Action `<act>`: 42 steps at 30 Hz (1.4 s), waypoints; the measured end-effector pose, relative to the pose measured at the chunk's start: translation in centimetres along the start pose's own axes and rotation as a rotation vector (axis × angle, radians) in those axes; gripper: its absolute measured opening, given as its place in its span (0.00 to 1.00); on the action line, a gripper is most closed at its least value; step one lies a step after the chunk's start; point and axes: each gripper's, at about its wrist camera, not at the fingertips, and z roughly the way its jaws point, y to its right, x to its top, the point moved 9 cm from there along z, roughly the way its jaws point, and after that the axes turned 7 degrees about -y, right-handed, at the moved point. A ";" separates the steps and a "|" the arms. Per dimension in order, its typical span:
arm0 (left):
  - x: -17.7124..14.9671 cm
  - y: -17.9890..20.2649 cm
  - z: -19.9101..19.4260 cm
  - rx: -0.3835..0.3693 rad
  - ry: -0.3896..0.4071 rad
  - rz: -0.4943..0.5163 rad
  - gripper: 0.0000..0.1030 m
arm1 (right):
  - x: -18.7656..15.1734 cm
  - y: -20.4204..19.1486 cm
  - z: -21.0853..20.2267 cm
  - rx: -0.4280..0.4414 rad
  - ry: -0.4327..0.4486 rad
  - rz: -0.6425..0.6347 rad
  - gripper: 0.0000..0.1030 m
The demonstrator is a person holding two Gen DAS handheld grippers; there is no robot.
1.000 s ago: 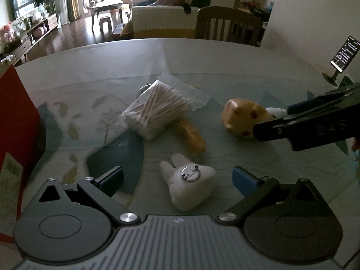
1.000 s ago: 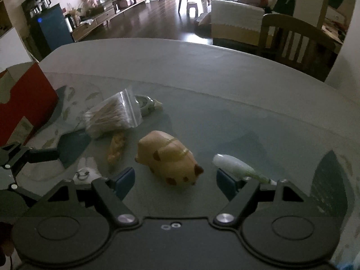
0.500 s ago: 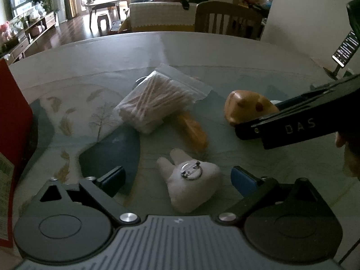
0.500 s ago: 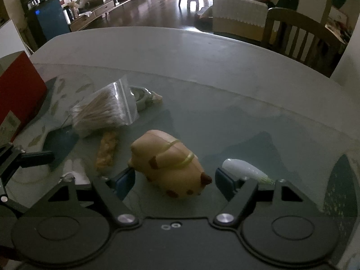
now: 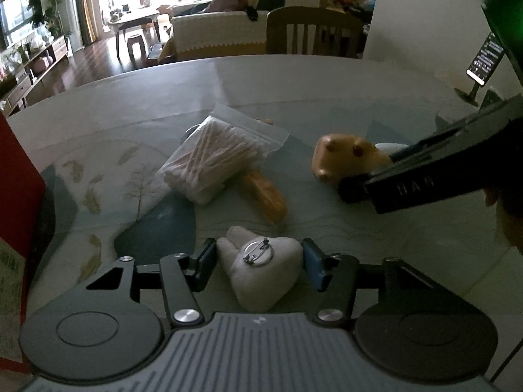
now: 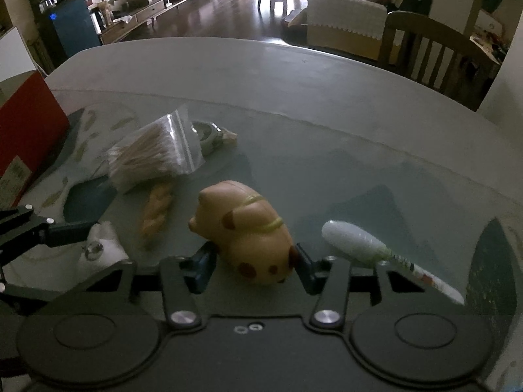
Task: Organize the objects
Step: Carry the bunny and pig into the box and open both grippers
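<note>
A white plush brooch (image 5: pixel 264 277) with a metal pin on its back lies on the glass table (image 5: pixel 392 248). My left gripper (image 5: pixel 260 263) is shut on it, a blue pad touching each side. In the right wrist view a tan spotted pig toy (image 6: pixel 245 225) rests on the table with my right gripper (image 6: pixel 251 266) shut on its near end. The left wrist view shows the pig toy (image 5: pixel 340 158) with the right gripper's dark fingers (image 5: pixel 392 186) around it. From the right wrist camera, a left finger (image 6: pixel 49 228) rests against the brooch (image 6: pixel 101 245).
A bag of cotton swabs (image 5: pixel 212 160) and an orange braided piece (image 5: pixel 264 192) lie beyond the brooch. A white tube (image 6: pixel 359 245) lies right of the pig. A red box (image 5: pixel 16 196) stands at the left edge. A phone on a stand (image 5: pixel 483 62) and a chair (image 5: pixel 313 32) are farther back.
Both grippers moved forward and down, then narrowed from wide open: the left onto the white brooch, the right onto the pig toy.
</note>
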 end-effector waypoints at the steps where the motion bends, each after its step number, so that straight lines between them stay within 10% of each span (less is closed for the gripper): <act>1: -0.1 -0.1 -0.2 -0.002 0.002 -0.001 0.53 | -0.1 -0.2 -0.2 0.005 0.002 0.004 0.48; 42: -4.0 -10.8 -18.5 -0.148 0.113 0.028 0.53 | -3.1 -18.5 -14.0 0.128 0.076 0.095 0.47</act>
